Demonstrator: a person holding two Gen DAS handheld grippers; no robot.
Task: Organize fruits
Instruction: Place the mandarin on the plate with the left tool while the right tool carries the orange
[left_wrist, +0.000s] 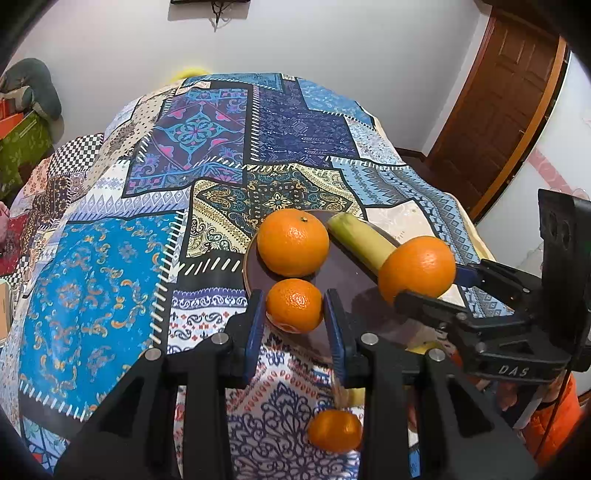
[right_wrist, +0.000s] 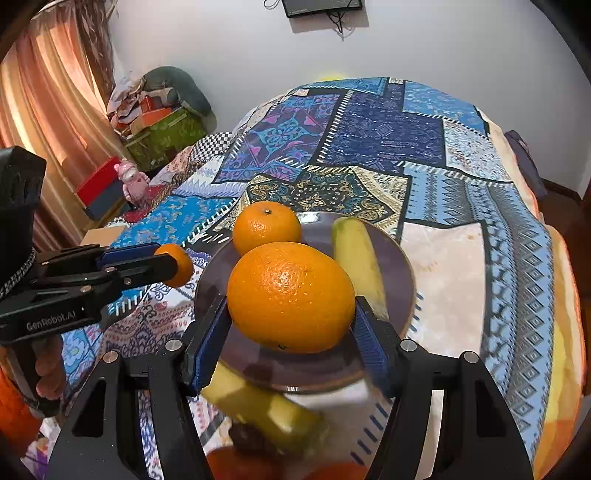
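We hold a gripper in each hand, both tilted down over a table spread with a patchwork cloth (left_wrist: 207, 140). Our left gripper (left_wrist: 295, 310) has its blue pads pressed on either side of a small orange (left_wrist: 293, 304), clamped at the near left edge of a dark plate (right_wrist: 400, 266). Our right gripper (right_wrist: 291, 325) grips a large orange (right_wrist: 291, 295) between its pads, over the plate's near half; in the left wrist view this gripper reaches in from the right, its fingers stretched level toward the plate. On the plate lie another orange (right_wrist: 266, 227) at the far left and a banana (right_wrist: 360, 254) along the right side. Nearer to us, on the cloth beside the plate, lies a second banana (right_wrist: 266, 410), blurred, and a further small orange (left_wrist: 335, 430) shows under the left gripper. Fingers (right_wrist: 50, 373) of our left hand and an orange sleeve (right_wrist: 14, 410) wrap the left gripper's handle at the lower left of the right wrist view.
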